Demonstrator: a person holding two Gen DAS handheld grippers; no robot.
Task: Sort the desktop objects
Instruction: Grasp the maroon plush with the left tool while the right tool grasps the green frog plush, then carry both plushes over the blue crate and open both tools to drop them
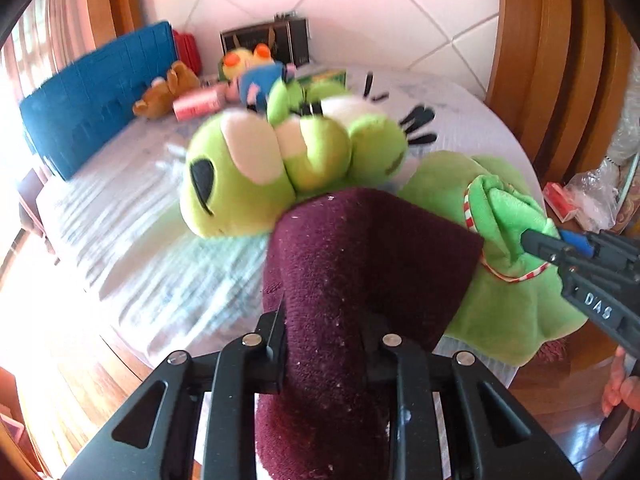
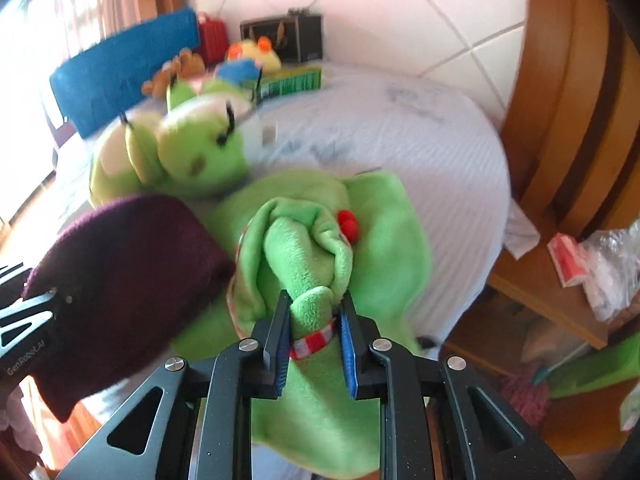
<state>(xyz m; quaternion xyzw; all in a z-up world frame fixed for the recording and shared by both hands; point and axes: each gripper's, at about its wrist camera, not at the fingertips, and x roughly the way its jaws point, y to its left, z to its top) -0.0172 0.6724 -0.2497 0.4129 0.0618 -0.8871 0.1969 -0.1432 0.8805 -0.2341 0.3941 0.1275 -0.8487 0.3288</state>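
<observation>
— Two grippers, both pinching cloth. The left gripper [image 1: 324, 344] has its fingers clamped on a maroon knitted cloth [image 1: 360, 264], which drapes over and between them.
— And the right one?
— The right gripper [image 2: 314, 344] is closed on a fold of the green plush fabric [image 2: 308, 280], just above a red-and-white checked trim [image 2: 312, 344]. Its blue pads [image 2: 348, 344] press both sides of the fold.
— Where does the toy lie?
— The green plush frog [image 1: 240, 184] lies over the white-covered round table [image 1: 120, 220], head toward the far side, its green cloth part spread toward the near edge. The maroon cloth sits just left of it in the right view.
— Anything else on the table?
— At the far side: a brown teddy [image 1: 168, 88], a yellow plush with orange eyes [image 1: 248, 56], a green box [image 2: 292, 80], and a blue chair back [image 1: 96, 96] beyond.
</observation>
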